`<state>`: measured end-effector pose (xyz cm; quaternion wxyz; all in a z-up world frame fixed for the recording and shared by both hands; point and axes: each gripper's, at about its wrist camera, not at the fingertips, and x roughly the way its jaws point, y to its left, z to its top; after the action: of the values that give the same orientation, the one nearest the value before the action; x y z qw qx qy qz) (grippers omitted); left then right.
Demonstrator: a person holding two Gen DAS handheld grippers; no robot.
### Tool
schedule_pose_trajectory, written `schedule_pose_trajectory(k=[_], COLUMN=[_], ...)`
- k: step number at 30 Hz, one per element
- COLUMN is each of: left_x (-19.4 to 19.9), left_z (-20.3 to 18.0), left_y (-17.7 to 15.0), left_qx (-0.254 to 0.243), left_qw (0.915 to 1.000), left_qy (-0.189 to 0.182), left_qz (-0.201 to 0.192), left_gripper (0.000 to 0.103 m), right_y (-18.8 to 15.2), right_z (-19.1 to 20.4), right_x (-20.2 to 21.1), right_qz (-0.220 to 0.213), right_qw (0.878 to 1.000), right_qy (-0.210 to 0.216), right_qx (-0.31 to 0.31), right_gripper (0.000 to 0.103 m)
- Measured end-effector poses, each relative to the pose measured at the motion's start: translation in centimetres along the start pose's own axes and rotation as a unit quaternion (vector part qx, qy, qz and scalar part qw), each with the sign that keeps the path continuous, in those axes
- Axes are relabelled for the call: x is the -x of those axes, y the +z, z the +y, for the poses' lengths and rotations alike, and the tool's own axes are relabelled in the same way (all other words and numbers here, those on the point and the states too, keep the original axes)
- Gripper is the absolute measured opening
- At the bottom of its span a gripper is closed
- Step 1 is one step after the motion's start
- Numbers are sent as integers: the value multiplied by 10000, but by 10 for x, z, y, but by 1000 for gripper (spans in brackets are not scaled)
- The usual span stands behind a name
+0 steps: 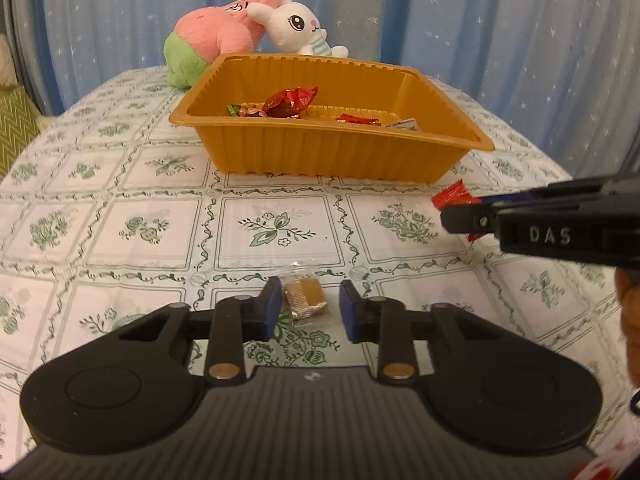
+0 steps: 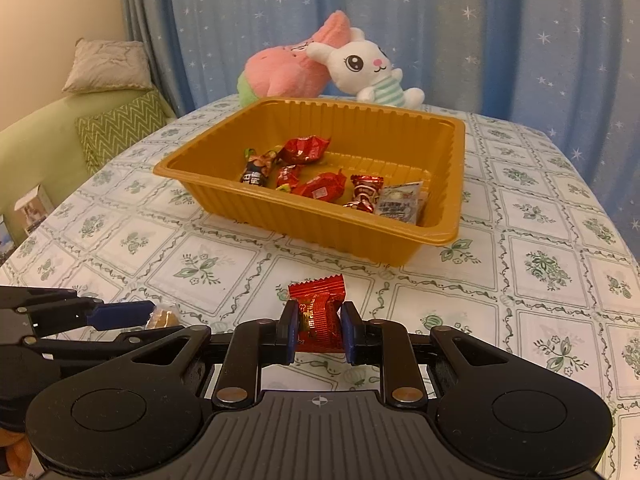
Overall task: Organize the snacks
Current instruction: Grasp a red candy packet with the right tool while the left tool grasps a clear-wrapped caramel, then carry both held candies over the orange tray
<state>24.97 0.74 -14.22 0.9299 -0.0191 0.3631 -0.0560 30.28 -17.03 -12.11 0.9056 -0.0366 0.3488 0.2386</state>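
Note:
An orange plastic tray (image 1: 320, 156) (image 2: 320, 232) stands on the table and holds several wrapped snacks (image 2: 318, 188). My left gripper (image 1: 310, 304) is open, its pads on either side of a clear-wrapped tan candy (image 1: 306, 294) lying on the tablecloth; there are gaps on both sides. That candy also shows in the right wrist view (image 2: 162, 316). My right gripper (image 2: 319, 330) is shut on a red-wrapped candy (image 2: 318, 312) just in front of the tray. The right gripper enters the left wrist view (image 1: 452, 216) from the right with the red candy (image 1: 454, 196).
A pink plush toy (image 2: 288, 68) and a white rabbit plush (image 2: 368, 68) lie behind the tray. A floral tablecloth (image 2: 540, 264) covers the table. A green sofa with pillows (image 2: 116, 128) stands to the left. Blue star curtains hang behind.

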Motion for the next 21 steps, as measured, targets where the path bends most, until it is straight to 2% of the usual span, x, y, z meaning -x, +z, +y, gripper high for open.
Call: schedule_pose_trajectory(k=[1,4,11,21], left_x=[0,1,13,30], left_z=[0,0,-3,2], left_y=[0,1,6,19], left_qx=[-44,-112,-187,-29], left_qw=[10000,9999,9998,10000], left_qy=[32,73,22,-19], left_qz=[8,71,22,15], left_gripper=[21,18,18,18], right_y=[0,1,6,15], right_z=[0,1,4,10], right_x=[0,1,9,25], right_qz=[-3,-21,-164,-352], right_qw=[10000,10000,9999,9992], right_qy=[0,7,32,129], right_qx=[-3,6,-35,-114], right_gripper=[22,22,22,22])
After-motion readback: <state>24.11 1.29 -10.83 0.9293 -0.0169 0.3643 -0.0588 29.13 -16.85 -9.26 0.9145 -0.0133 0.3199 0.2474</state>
